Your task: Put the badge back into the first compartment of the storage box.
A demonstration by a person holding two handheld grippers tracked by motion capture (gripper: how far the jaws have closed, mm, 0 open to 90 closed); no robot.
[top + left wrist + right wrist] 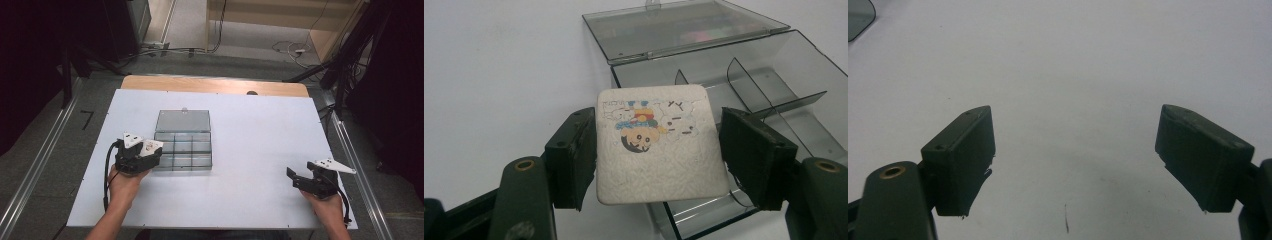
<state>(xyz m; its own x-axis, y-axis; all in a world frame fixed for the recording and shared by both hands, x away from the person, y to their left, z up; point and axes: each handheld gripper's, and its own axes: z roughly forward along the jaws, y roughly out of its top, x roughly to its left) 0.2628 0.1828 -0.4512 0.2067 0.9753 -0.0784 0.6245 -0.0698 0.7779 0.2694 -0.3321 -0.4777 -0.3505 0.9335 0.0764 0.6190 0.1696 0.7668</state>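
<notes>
Two grippers work over a white desk [250,150]: the left gripper [656,145], near the desk's left edge, clamps a square white coaster [659,150] printed with a cartoon figure, held by its two side edges just above the front left corner of a clear smoke-grey compartment box [183,147]. That box lies left of the desk's centre with its hinged lid [182,121] folded back flat toward the far edge. Close to the front right corner, the right gripper [296,178] hovers with jaws spread wide and nothing between them.

The counter [260,130] was covered w/ a white sheet; a light wood edge [215,85] was seen at its far side. Grey floor [45,130] was laid around it, w/ metal rails [30,175] at both sides. Cables [290,50] were strewn beyond, near pale wood furniture [280,15]. Dark drapes [30,60] were hung left & right.
</notes>
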